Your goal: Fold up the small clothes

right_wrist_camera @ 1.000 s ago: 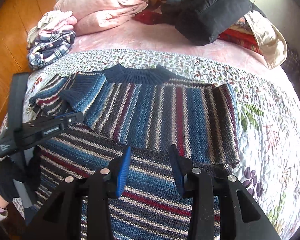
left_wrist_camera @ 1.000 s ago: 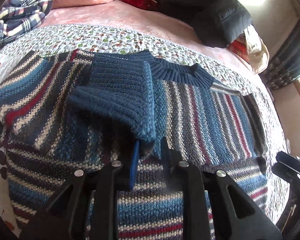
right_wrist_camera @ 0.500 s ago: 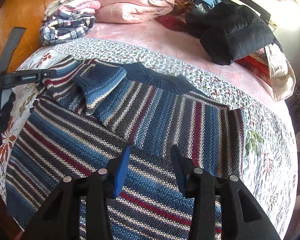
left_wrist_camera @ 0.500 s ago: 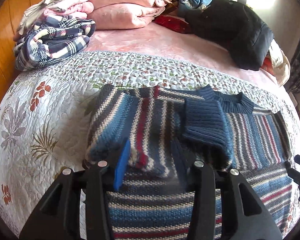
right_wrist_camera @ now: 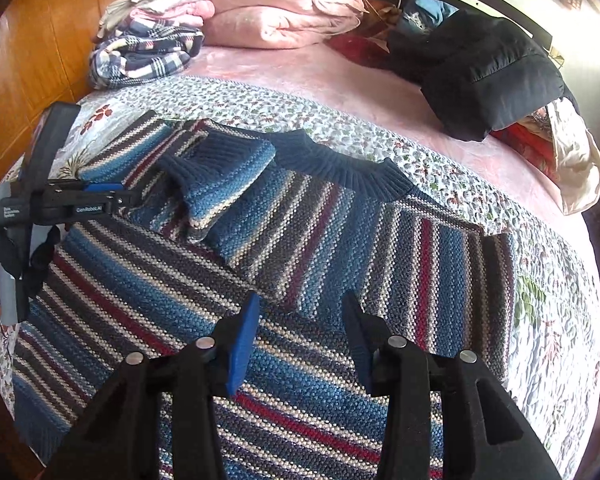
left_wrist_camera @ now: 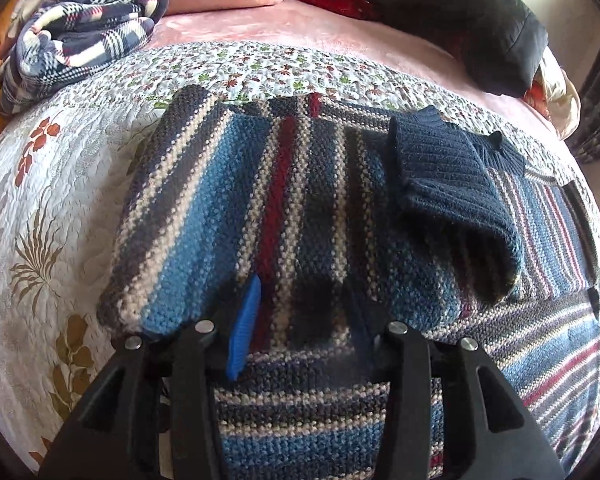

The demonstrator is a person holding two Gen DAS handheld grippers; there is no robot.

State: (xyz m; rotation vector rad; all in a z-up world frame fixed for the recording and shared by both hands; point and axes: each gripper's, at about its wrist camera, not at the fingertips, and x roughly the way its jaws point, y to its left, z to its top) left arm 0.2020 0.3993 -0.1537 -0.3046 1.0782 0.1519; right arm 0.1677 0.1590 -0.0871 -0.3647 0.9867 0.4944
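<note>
Both claws, the left gripper (left_wrist_camera: 300, 300) and right gripper (right_wrist_camera: 300, 316), hung wide open over the striped sweater (right_wrist_camera: 300, 240), holding nothing; bare quilt (left_wrist_camera: 52, 208) lay past its left edge.

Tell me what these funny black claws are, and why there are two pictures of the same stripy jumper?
A person holds one hand-held gripper in each hand, and each has a camera looking along its two fingers. One picture comes from the left hand-held gripper, the other from the right hand-held gripper. Both are open and hold nothing. In the right picture you can even see the left one from the side. Below them a striped sweater lies on a flowery quilt on a bed, with both sleeves folded in across its front; one dark blue cuff lies on top. Further back are a plaid bundle, pink bedding and a black jacket.
</note>
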